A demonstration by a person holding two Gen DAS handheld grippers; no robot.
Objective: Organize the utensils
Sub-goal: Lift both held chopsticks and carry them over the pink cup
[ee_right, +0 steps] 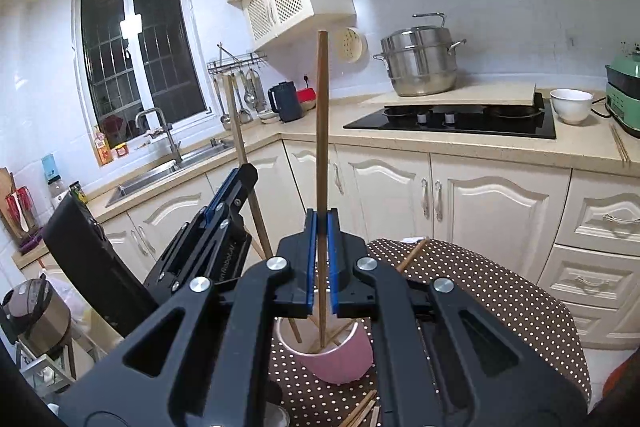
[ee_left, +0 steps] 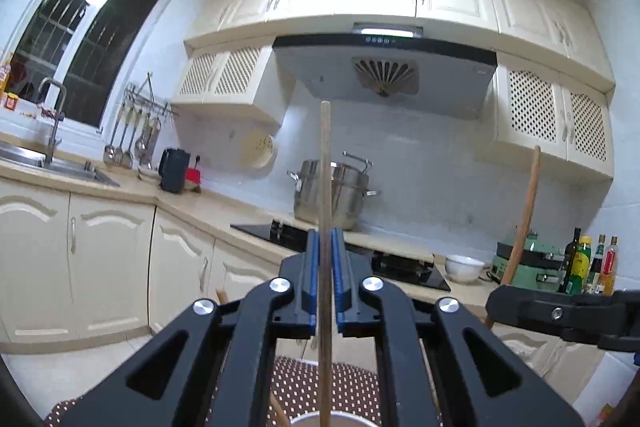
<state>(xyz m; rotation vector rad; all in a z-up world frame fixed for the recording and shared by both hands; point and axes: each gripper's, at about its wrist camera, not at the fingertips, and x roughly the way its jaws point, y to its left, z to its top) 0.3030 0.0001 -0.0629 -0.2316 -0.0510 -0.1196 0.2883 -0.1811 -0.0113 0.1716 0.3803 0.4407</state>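
Chopsticks are what we hold in both tools. In our left gripper (ee_left: pixel 326 275) a pale chopstick (ee_left: pixel 325 163) stands upright, the blue fingers (ee_left: pixel 311 275) clamped on its shaft; its lower end drops behind the black linkage toward a white cup rim (ee_left: pixel 320 418) that the bottom edge cuts off, so we cannot tell whether the tip touches anything inside. In our right gripper (ee_right: pixel 321 259) a darker brown chopstick (ee_right: pixel 322 131) also stands upright, its blue fingers (ee_right: pixel 310 259) closed on it, and its tip reaches down into the pink cup (ee_right: pixel 340 363).

That cup sits on the brown dotted cloth (ee_right: pixel 500 299) covering the tabletop, and a few more sticks lean inside it, partly hidden by the right gripper's body. From the right wrist we see the left gripper (ee_right: pixel 236 183) from the side, just to the left, with its chopstick (ee_right: pixel 237 123) slanting up past it. Loose chopsticks (ee_right: pixel 362 413) lie on the cloth near the bottom edge, half cut off, and another stick (ee_right: pixel 412 255) pokes out behind the right gripper, its lower part hidden.

From the left wrist, the right gripper (ee_left: pixel 560 315) shows only as a black block at the right edge, with its chopstick (ee_left: pixel 524 215) rising above it.
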